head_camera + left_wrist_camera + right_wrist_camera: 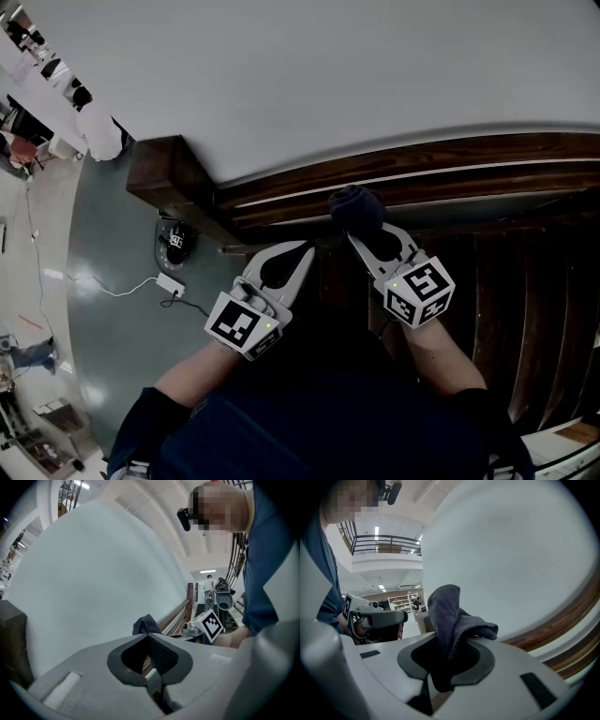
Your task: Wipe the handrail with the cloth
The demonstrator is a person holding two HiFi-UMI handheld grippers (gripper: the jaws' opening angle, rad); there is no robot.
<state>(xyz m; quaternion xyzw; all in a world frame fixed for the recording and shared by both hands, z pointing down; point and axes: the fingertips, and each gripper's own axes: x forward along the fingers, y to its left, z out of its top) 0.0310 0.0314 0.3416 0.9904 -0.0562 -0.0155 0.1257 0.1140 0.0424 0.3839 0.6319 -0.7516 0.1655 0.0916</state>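
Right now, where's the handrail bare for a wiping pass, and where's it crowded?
Bare: handrail right of the cloth to the frame edge, and left of it to the end post. Crowded: the middle, by left gripper and right gripper.

One cloth point(356, 207) — one handrail point(469, 156), two grippers point(302, 249) point(362, 236)

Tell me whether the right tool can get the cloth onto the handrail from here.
Probably yes: the right tool, shut on the cloth, holds it right at the handrail, and nothing stands between them.
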